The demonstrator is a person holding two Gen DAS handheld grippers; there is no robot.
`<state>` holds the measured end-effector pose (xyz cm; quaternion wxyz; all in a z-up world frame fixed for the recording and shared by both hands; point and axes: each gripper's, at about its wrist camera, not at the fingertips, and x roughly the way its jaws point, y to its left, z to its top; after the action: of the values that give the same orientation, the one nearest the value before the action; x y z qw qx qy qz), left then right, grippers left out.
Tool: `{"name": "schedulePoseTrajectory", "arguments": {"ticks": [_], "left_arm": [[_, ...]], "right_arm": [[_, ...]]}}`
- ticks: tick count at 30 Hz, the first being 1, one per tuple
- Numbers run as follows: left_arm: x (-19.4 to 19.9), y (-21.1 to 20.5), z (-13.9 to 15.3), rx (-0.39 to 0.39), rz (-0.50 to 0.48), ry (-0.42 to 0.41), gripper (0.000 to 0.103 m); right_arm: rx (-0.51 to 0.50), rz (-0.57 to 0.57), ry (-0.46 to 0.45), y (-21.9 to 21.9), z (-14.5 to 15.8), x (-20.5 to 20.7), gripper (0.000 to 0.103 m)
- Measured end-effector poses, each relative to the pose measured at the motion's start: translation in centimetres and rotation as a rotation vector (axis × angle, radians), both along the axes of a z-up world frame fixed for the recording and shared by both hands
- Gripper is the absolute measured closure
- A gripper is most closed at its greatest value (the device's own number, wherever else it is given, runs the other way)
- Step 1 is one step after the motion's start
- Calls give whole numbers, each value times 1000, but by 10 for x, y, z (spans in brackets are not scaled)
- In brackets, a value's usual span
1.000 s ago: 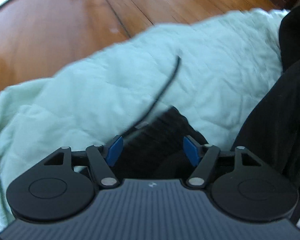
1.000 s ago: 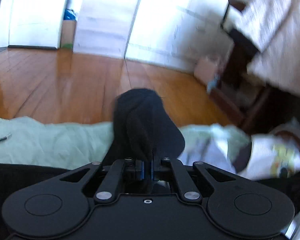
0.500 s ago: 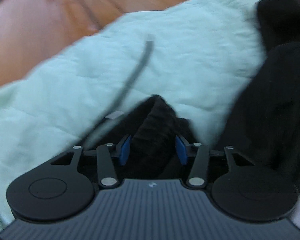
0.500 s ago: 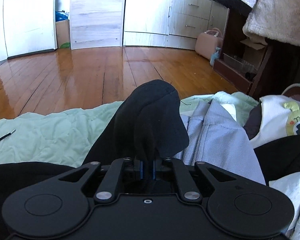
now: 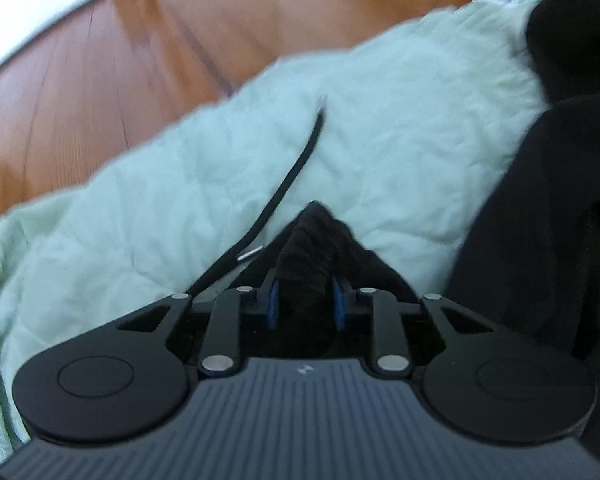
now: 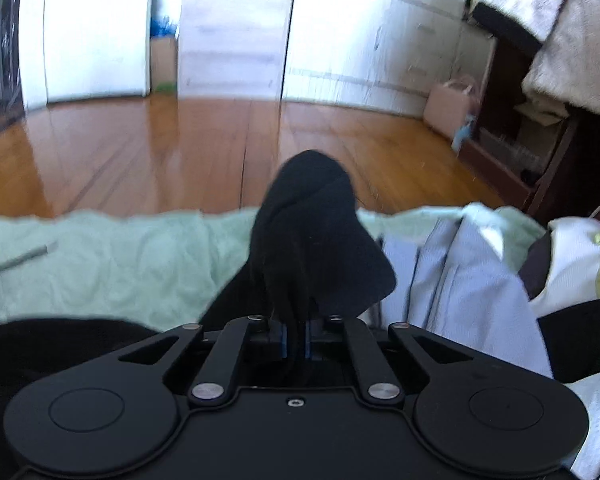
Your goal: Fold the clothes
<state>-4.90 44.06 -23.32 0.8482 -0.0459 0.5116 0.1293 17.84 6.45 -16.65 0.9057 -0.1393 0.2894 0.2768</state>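
A black garment (image 5: 560,220) lies on a pale green blanket (image 5: 180,220). In the left wrist view a ribbed bunch of it (image 5: 312,240) stands up between the blue pads of my left gripper (image 5: 306,304), whose jaws are closing and press on the cloth. Its black drawstring (image 5: 296,172) trails away over the blanket. In the right wrist view my right gripper (image 6: 296,338) is shut on another fold of the black garment (image 6: 312,240), which rises in a peak above the fingers.
A light blue shirt (image 6: 452,280) and a white printed garment (image 6: 576,264) lie crumpled to the right. Beyond the blanket (image 6: 100,264) spreads a wooden floor (image 6: 160,152), with white cupboards, a pink bag (image 6: 448,108) and a dark shelf (image 6: 520,148) at the back right.
The left jaws have narrowed from wide apart onto the ribbed black cloth, bunching it upward. The right gripper has kept its hold on the black fold.
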Motion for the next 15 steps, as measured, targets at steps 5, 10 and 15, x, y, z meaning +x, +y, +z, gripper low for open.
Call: {"name": "schedulePoseTrajectory", "arguments": {"ticks": [5,10,15], "left_arm": [[-26,0,35,-19,131,-134,84],[-64,-14,85,131,306,-289,84],[-119,-7,149,265,507,-485,89]], "right_arm": [[128,-44,-8,-22,17,-18,96],[173,87,95,-27,15,-37,95],[183,132,12,-15,41,-35,96]]}}
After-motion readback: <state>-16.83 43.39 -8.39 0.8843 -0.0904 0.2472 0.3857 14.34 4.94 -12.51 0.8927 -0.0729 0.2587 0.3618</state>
